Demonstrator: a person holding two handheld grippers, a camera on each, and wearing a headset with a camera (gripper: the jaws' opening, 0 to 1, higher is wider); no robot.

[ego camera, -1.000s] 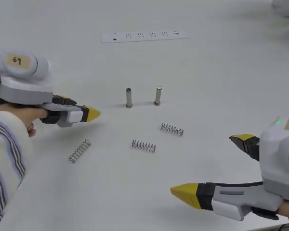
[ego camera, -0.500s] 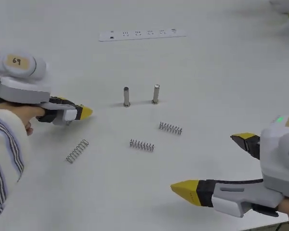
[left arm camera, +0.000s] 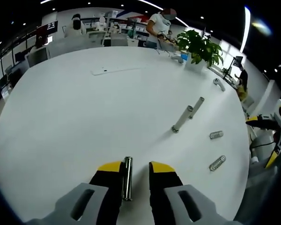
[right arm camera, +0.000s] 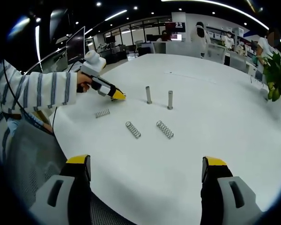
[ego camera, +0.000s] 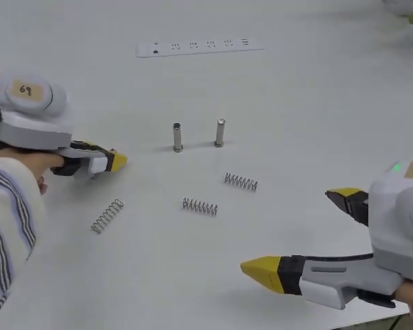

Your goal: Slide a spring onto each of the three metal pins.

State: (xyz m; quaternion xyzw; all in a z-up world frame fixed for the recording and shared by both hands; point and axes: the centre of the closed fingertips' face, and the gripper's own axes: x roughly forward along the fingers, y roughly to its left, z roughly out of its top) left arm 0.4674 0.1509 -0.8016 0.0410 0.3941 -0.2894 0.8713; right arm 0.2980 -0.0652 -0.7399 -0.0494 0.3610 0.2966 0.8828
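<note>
Two metal pins stand upright mid-table. Three springs lie in front of them: one at the left, one in the middle, one at the right. My left gripper is left of the pins. In the left gripper view its jaws stand narrow around a third pin that lies lengthwise between them, against the left jaw. My right gripper hovers wide open near the front right, holding nothing, its jaws pointing at the springs.
A white power strip lies at the far side of the white table. The table's front edge runs just below my right gripper. A green plant and several people stand beyond the far edge.
My left gripper has drawn back a little to the left, away from the upright pins. The right gripper has barely moved. The head view has shifted slightly.
</note>
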